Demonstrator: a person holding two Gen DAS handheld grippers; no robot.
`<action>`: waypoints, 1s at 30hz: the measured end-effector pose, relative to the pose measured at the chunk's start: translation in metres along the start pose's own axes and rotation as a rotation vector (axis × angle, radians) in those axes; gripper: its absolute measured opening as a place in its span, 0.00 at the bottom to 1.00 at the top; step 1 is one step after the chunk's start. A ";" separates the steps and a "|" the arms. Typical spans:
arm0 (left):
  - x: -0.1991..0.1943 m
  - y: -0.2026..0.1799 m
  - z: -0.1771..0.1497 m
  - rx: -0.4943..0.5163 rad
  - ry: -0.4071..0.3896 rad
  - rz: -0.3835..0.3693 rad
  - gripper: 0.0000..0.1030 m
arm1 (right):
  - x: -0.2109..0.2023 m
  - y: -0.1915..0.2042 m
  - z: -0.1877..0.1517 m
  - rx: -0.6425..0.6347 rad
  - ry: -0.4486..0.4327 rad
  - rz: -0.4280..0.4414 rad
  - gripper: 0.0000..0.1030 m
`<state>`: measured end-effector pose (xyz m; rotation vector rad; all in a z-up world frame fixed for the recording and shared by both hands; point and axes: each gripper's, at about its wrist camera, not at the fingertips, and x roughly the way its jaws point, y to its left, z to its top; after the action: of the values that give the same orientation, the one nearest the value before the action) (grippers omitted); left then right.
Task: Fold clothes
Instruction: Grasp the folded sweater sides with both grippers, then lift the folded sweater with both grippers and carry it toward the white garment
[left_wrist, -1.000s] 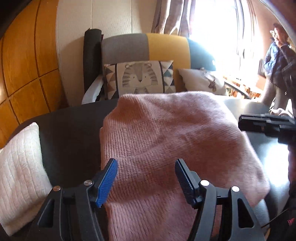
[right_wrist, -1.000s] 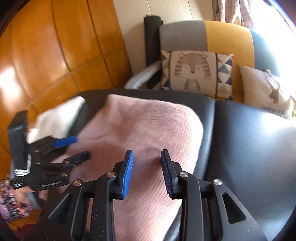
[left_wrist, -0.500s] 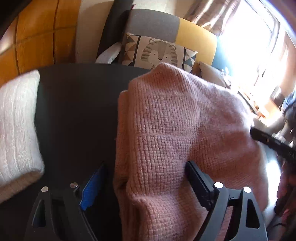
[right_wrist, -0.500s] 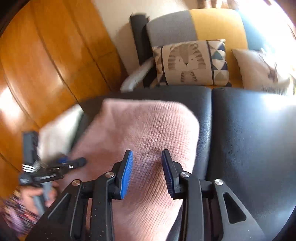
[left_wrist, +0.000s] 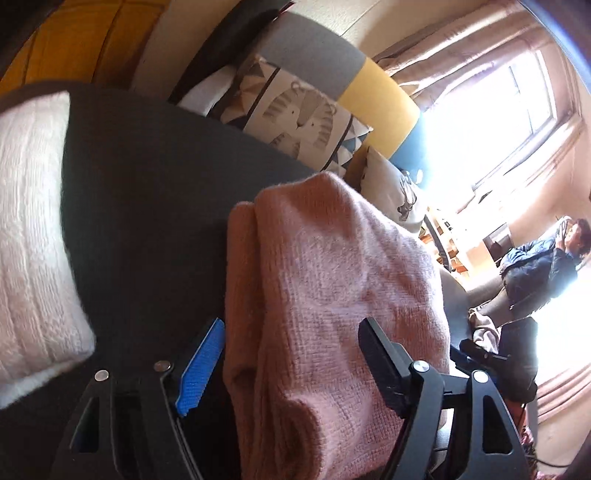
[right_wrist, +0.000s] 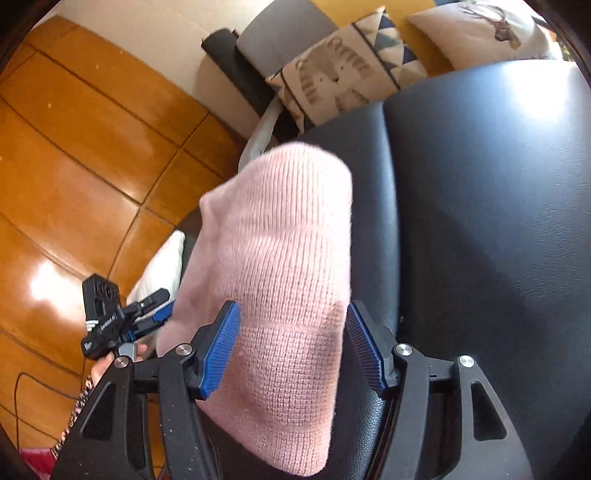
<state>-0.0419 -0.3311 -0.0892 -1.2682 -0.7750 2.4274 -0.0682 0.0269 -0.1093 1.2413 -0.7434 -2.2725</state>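
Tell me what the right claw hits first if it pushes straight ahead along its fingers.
The right claw, open, already straddles the pink sweater; pushing ahead, it would probably just run deeper into that knit before reaching the black seat. Depth is uncertain.

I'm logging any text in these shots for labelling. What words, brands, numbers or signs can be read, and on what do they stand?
White print on the side of the left gripper, seen from the right wrist: too small and blurred to read.
Print below the deer on the white cushion: too blurred to read.
Pink sweater, tiger cushion, black seat: no text.
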 end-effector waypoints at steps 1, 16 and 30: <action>0.002 0.002 0.000 -0.008 0.009 -0.006 0.74 | 0.004 0.000 -0.001 0.002 0.010 0.001 0.62; 0.041 0.015 0.017 0.000 0.143 0.005 0.80 | 0.035 -0.020 0.003 0.133 0.068 0.130 0.75; 0.055 0.004 0.018 0.105 0.164 -0.047 0.96 | 0.047 -0.034 0.008 0.207 0.117 0.257 0.76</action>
<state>-0.0881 -0.3133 -0.1198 -1.3720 -0.6170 2.2614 -0.1022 0.0265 -0.1569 1.2752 -1.0497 -1.9379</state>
